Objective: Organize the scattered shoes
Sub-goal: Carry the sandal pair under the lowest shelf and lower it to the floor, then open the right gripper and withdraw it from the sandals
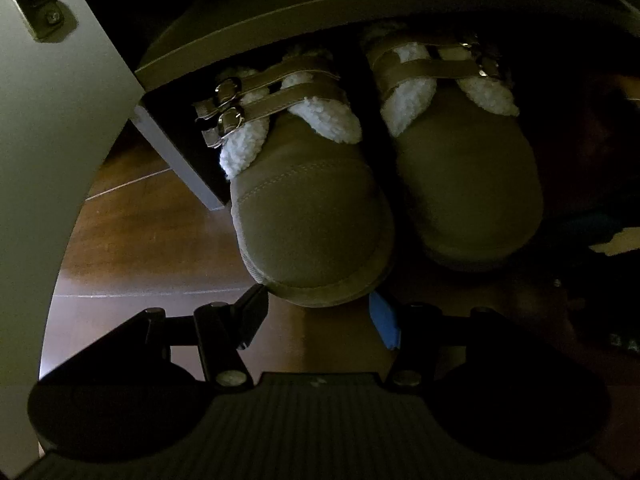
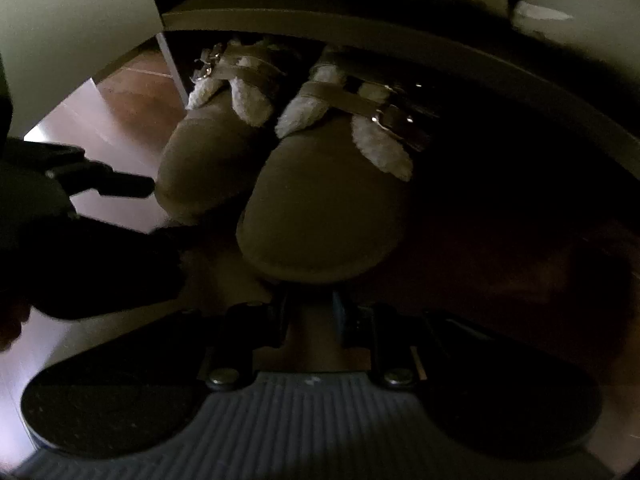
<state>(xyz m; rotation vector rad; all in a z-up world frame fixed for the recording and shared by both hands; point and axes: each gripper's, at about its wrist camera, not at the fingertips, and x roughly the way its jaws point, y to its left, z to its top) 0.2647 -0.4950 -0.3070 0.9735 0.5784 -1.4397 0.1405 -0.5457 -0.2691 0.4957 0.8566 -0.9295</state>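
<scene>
dark wood floor [image 1: 132, 236] under a pale shoe rack's lowest shelf [image 1: 320, 12]. two tan fleece-lined boots sit paired beneath its front edge, toes out. left gripper [image 1: 316, 316] half open at the left boot [image 1: 312, 216] toe; right gripper [image 2: 310, 312] nearly closed, empty, nudging the right boot [image 2: 320, 208].

Both views were dim and underexposed. Light entered from the left, where the wooden floor [image 1: 132, 240] carried a soft sheen and the white cabinet panel [image 1: 48, 128] read pale grey-green. The shelf board [image 1: 320, 12] cast deep shadow over the space beneath; the right side fell to near black in both views. Fleece trim on the left boot [image 1: 312, 216] was the brightest detail. Buckles showed small glints. Fisheye curvature bent straight edges and vignetted the corners. The right wrist view was softer, with slight blur.
</scene>
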